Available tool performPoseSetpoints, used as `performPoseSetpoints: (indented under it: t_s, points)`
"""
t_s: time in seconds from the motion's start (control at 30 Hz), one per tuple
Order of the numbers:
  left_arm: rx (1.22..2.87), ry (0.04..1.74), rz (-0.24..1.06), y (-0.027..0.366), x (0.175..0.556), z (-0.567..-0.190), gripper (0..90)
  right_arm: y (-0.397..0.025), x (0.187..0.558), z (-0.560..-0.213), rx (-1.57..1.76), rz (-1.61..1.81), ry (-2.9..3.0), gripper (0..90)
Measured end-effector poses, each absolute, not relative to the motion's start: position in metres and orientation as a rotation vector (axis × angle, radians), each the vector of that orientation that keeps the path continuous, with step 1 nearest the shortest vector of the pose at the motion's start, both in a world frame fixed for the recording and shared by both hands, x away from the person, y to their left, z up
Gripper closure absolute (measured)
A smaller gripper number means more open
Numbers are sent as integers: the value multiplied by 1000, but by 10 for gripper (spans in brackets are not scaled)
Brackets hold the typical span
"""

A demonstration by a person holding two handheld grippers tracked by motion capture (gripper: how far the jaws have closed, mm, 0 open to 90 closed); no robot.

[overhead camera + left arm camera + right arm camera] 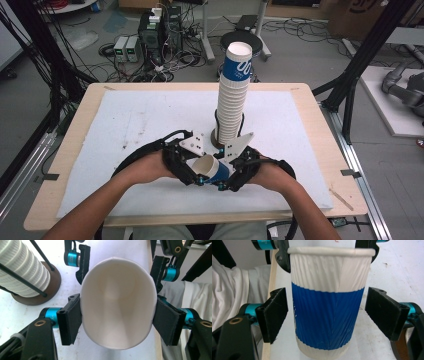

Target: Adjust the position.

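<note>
Low in the centre of the high view, two forearms entering from the bottom edge, each hand carrying a hand-held gripper. Between them, a paper cup [212,167] with a blue band, lying on its side, open mouth toward the lower left. Left hand-held gripper [192,172] clenched on the cup's rim end: in the left gripper view, pads pressed against both sides of the mouth [117,305], squashing it into an oval. Right hand-held gripper [231,181] around the cup's base end, released: in the right gripper view, a gap between each pad and the ribbed wall [328,312]. Underneath, a white mat [145,120] covering the wooden surface [75,135]. Just beyond the hands, mid-frame, a tall stack of cups [232,95] on a round brown stand [53,283] with thin black rods. Farther up, a floor with cables and boxes.
</note>
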State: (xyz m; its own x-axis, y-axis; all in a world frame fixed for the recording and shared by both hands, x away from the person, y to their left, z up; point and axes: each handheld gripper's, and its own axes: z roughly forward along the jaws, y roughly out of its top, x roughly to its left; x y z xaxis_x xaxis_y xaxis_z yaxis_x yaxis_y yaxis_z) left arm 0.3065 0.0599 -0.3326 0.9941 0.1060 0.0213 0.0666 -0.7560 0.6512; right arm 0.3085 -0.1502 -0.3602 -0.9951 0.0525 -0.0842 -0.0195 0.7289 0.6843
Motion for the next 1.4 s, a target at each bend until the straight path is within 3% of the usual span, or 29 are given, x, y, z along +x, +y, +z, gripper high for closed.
performPoseSetpoints:
  t_s: [0.2,0.27,0.47,0.63,0.9,1.4]
  points:
    - [2441,134,53,57,307,-334,292,-146,309,-363,39,1130,2849,207]
    - [2444,135,49,55,307,-334,291,-145,310,-365,29,1132,2859,292]
    - [2446,148,46,54,307,-335,275,-145,311,-367,52,1151,2876,303]
    - [2385,151,80,60,306,-334,208,-149,310,-365,66,1170,2850,295]
    - [2087,251,137,98,306,-335,201,-175,314,-370,176,1336,2772,295]
    - [1589,485,342,166,302,-375,189,-234,309,-381,470,1669,2383,294]
